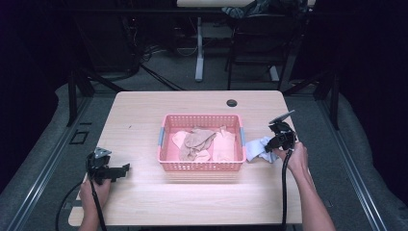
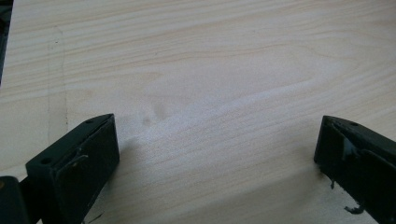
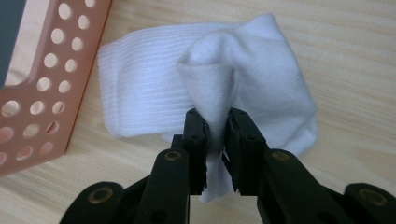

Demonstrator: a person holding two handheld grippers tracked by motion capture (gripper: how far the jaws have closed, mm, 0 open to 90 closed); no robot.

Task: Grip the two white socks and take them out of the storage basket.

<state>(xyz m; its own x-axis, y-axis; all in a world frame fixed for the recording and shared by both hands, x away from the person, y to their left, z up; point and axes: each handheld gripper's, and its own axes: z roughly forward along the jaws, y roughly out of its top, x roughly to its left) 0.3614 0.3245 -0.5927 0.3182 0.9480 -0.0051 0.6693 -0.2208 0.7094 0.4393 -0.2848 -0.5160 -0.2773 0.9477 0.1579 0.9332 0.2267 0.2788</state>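
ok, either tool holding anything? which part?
The right tool is shut on the white sock, pinching a raised fold of fabric near its middle. The left tool is open over bare table, holding nothing.

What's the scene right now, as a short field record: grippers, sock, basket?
left gripper: open, over bare table, holding nothing
right gripper: shut on the white sock, pinching a raised fold
white sock: on the table, just right of the basket, outside it
basket: pink, perforated, mid-table, holding beige and pale pink garments
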